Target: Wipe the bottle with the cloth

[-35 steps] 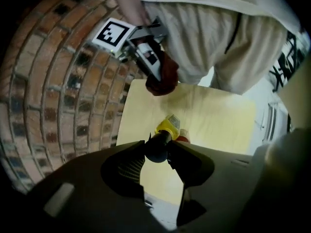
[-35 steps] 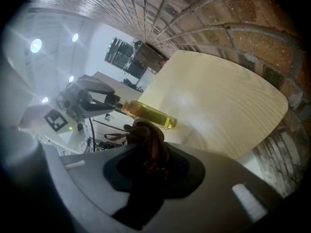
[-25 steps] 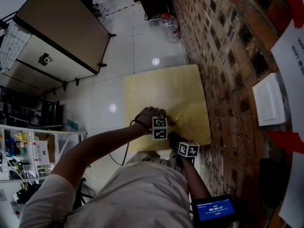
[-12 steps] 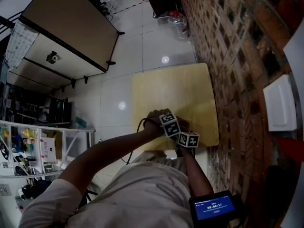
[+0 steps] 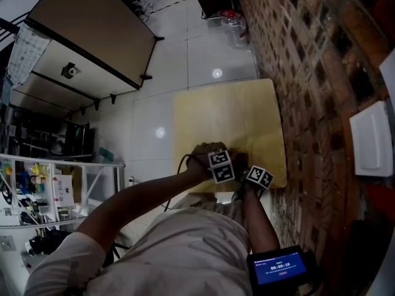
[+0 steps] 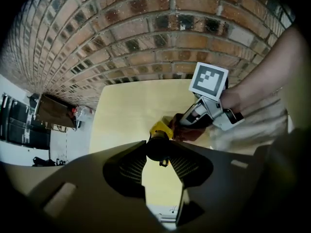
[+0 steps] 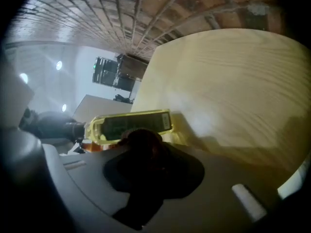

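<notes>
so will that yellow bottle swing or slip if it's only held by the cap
Probably swings a little: the left gripper grips only the dark cap of the yellow bottle. Its smooth plastic likely slides easily under the cloth.

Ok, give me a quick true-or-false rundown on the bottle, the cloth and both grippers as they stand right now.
1. The left gripper holds the bottle by its top. True; its jaws have just closed a little further on it.
2. The cloth lies loose on the table. False: the right gripper has its jaws shut on it, right by the bottle's side.
3. The bottle is yellow. True.
4. The table stands clear of any wall. False: it sits against a brick wall.
</notes>
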A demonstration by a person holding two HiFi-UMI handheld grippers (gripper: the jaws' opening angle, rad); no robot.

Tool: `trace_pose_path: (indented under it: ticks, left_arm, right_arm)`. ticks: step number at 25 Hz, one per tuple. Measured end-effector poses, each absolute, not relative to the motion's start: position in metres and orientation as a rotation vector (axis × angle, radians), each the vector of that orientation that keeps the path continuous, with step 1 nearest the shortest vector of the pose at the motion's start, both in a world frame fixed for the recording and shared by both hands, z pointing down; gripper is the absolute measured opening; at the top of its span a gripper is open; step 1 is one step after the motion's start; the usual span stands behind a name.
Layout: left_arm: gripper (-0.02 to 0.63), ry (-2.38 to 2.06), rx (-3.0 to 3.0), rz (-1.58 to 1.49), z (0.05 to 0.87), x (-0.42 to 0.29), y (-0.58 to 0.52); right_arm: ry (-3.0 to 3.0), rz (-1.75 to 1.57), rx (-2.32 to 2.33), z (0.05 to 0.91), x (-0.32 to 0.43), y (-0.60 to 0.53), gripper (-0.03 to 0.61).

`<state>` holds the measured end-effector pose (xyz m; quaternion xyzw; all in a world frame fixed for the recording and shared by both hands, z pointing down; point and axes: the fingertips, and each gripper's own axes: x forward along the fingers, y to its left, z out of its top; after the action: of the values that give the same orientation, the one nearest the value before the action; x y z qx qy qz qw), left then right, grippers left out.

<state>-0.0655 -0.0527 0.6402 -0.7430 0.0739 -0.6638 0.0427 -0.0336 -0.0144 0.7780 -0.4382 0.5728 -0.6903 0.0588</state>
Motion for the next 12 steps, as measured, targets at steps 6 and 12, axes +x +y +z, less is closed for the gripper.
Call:
trace_pose_path:
  ticks: [6,12]
  left_arm:
    - [0.167,0.261,-2.315,-2.055,0.639,-0.073,-0.05]
    - [0.167,0.458,-2.465,-2.107,0.634,-0.084,-0.062]
  right_arm:
    - [1.606,-2.095,-1.433,0.792,-0.006,-0.026,0.081]
    - [1.855,-2.052,-1.384,0.772,-0.024,-0.001,0.081]
